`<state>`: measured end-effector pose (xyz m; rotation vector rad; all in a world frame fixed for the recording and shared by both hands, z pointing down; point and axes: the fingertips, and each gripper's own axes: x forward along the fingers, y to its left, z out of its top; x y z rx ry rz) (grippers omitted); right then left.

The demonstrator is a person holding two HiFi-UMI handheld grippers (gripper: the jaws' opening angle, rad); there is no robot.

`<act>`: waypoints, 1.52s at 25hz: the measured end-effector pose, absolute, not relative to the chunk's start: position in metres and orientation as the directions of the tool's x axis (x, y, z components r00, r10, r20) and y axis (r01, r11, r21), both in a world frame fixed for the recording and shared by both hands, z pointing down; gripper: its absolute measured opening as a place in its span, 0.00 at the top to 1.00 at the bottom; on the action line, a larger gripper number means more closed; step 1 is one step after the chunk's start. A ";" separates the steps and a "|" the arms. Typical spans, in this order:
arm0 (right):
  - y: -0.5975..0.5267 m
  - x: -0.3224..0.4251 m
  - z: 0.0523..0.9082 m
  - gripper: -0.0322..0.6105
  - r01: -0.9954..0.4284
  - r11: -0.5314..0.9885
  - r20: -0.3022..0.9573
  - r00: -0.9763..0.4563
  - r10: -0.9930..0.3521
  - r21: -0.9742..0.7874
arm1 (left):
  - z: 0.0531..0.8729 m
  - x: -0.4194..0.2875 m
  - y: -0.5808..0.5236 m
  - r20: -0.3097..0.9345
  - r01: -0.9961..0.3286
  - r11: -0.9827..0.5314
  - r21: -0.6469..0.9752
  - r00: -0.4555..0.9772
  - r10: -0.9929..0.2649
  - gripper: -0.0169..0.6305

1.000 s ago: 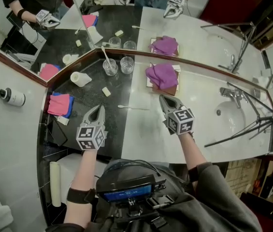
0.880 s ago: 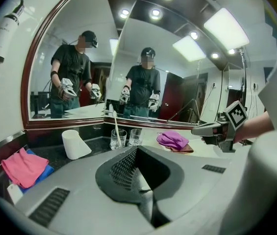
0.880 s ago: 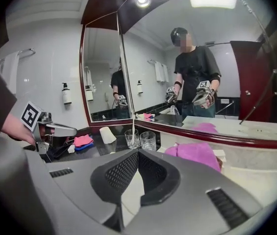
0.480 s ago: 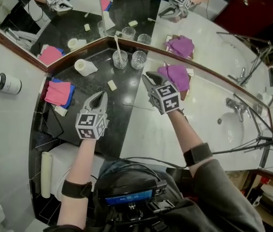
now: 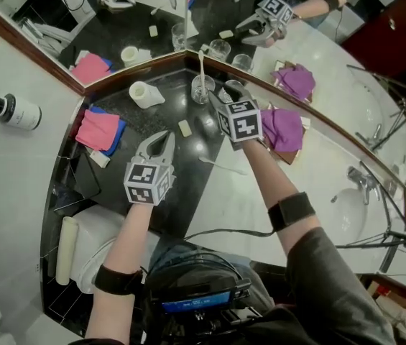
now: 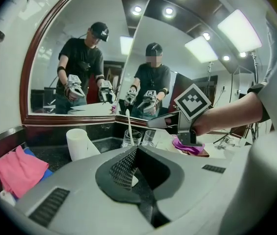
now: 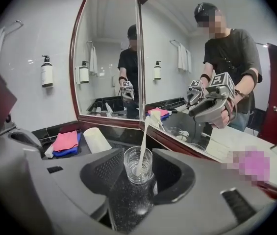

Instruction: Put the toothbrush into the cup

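A clear glass cup (image 5: 203,90) stands at the back of the dark counter with a white toothbrush (image 5: 202,66) upright in it. A second white toothbrush (image 5: 222,166) lies flat where dark and white counter meet. My right gripper (image 5: 219,99) has just been opening its jaws. In the right gripper view the cup (image 7: 138,164) and its toothbrush (image 7: 143,140) stand between the spread jaws of the right gripper (image 7: 137,179), pads apart from the glass. My left gripper (image 5: 165,138) is shut and empty over the dark counter; in its own view the left gripper (image 6: 134,153) points at the cup (image 6: 130,137).
A second glass (image 5: 234,88) stands right of the first, partly hidden. A white roll (image 5: 145,93), a soap bar (image 5: 185,128) and a pink cloth (image 5: 98,129) lie left. A purple cloth (image 5: 287,130) lies right, with the tap (image 5: 364,182) further right. Mirrors rise behind.
My right gripper has moved left and away from me, from beside the purple cloth to the glasses, and its jaws have spread. The left gripper has shifted a little.
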<state>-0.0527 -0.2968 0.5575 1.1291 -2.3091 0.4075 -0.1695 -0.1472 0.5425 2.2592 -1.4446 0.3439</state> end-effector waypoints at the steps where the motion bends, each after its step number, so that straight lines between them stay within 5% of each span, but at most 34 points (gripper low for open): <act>1: -0.304 -0.057 0.560 0.64 -0.799 0.601 0.586 -0.503 -0.635 -0.035 | 0.544 -0.170 -0.149 0.432 -0.905 -0.359 0.226 0.424 -0.796 0.97; 21: -0.373 -0.090 0.613 0.62 -0.842 0.538 0.670 -0.420 -0.612 -0.037 | 0.577 -0.193 -0.162 0.467 -0.912 -0.309 0.269 0.404 -0.787 0.97; 28: -0.377 -0.093 0.613 0.84 -0.840 0.542 0.666 -0.415 -0.620 -0.020 | 0.583 -0.199 -0.162 0.475 -0.914 -0.297 0.275 0.398 -0.785 0.97; 38: -0.375 -0.093 0.611 0.86 -0.837 0.546 0.650 -0.430 -0.627 -0.027 | 0.589 -0.203 -0.154 0.493 -0.921 -0.279 0.271 0.382 -0.782 0.97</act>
